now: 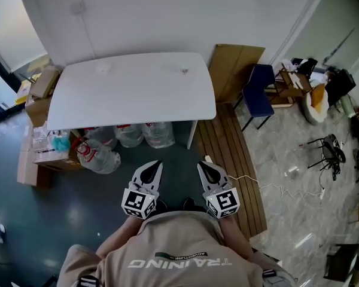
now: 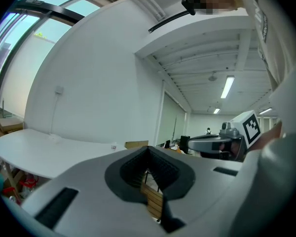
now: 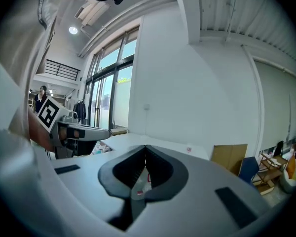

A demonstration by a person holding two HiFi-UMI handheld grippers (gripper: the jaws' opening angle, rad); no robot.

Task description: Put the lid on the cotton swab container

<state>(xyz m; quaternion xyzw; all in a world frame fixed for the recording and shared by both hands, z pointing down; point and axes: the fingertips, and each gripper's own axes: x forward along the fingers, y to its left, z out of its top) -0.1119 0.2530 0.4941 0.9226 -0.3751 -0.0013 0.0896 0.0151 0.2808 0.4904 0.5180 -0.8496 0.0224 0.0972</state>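
A white table (image 1: 131, 91) stands ahead of me, a good way from both grippers. Near its far right part lies a small reddish object (image 1: 184, 71), too small to identify; it also shows as a speck (image 2: 113, 146) in the left gripper view and a speck (image 3: 189, 149) in the right gripper view. I cannot make out a lid. My left gripper (image 1: 158, 162) and right gripper (image 1: 200, 164) are held side by side close to my body, above the dark floor. Each has its jaws closed tip to tip with nothing between them, as the left gripper (image 2: 148, 148) and right gripper (image 3: 146, 146) show in their own views.
Large water bottles (image 1: 99, 155) lie under the table. Cardboard boxes (image 1: 39, 97) are stacked at its left. A brown board (image 1: 233, 70) leans on the wall at right, beside a blue chair (image 1: 257, 97). A wooden floor strip (image 1: 227, 154) and a white cable (image 1: 269, 187) lie to the right.
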